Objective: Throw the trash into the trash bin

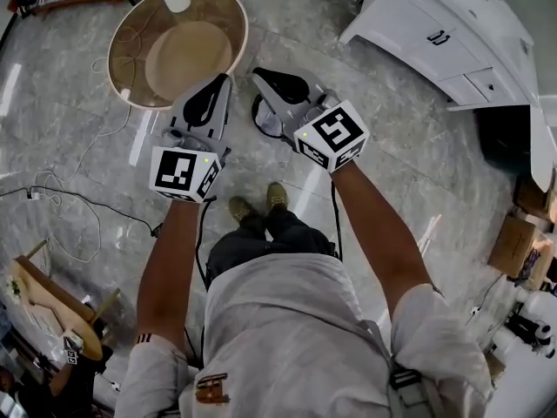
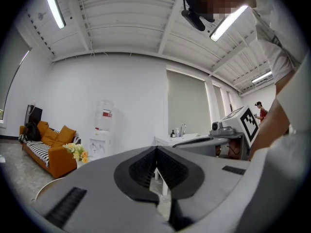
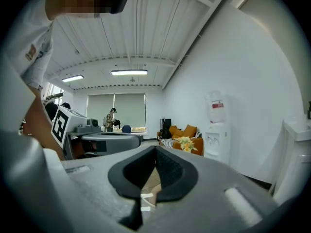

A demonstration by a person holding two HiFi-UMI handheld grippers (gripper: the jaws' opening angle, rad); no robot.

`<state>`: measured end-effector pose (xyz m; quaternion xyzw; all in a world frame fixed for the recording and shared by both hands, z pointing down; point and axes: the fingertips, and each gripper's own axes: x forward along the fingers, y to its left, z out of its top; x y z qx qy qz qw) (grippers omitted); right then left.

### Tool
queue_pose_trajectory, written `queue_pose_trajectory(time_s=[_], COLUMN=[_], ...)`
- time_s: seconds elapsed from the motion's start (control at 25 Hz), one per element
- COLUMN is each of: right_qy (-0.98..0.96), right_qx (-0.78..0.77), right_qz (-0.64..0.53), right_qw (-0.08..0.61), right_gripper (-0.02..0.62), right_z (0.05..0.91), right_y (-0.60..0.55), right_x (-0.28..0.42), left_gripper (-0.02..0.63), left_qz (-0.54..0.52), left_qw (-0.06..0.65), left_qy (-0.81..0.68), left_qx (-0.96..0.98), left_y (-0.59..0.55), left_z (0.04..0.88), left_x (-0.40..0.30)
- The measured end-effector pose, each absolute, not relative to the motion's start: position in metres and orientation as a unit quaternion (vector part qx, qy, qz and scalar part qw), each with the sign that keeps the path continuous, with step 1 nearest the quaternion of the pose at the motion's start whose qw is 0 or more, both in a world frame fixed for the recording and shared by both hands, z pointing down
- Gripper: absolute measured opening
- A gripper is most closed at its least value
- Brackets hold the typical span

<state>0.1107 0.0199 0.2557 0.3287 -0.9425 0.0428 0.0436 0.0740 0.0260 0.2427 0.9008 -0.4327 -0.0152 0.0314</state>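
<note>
Observer: Marble floor (image 1: 418, 172) fills most of the head view. The person stands mid-room, feet showing between the arms. White cabinet (image 1: 435, 50) upper right, round table (image 1: 117, 37) upper left.

Checker: Where is the bin?

Observer: There is a dark ring with a pale inside on the floor, just beyond the feet and half covered by one gripper. I take it for the trash bin (image 1: 261, 122). The person stands almost over it, which would suit a drop from above.

Checker: And the tongs?

Observer: Left gripper (image 1: 223, 80) and right gripper (image 1: 259, 75) are held side by side and level, pointing forward, with the right one over the bin. In the left gripper view the ribbed pads (image 2: 143, 169) meet at the tip with nothing between them. The right gripper view shows the same: pads (image 3: 167, 166) together, and only floor seen through the slot below.

Checker: So where is the trash?

Observer: Not seen in any view, neither in the jaws nor on the visible floor. It may lie inside the bin, but the right gripper hides most of the opening, so I cannot tell.

Checker: Why that posture?

Observer: My reading is that closed, empty tongs held level are a neutral carry, not a reach or a grasp.
</note>
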Motion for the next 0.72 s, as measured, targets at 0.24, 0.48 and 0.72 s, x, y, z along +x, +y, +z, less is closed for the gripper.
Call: queue_pose_trajectory(time_s=[0.24, 0.48, 0.72], right_qy=[-0.947, -0.95, -0.952], right_qx=[0.319, 0.311, 0.305], right_qz=[0.019, 0.02, 0.004], right_qw=[0.019, -0.01, -0.015], right_gripper=[0.0, 0.0, 0.0], right_z=[0.212, 0.181, 0.161], right_y=[0.036, 0.06, 0.078], right_x=[0.101, 0.091, 0.077], left_gripper=[0.0, 0.0, 0.0], left_qz=[-0.028, -0.041, -0.048], left_qw=[0.013, 0.009, -0.007], left_qy=[-0.437, -0.447, -0.447], left_qx=[0.899, 0.893, 0.893], left_y=[0.044, 0.067, 0.082], left_z=[0.199, 0.169, 0.145], left_x=[0.067, 0.057, 0.049])
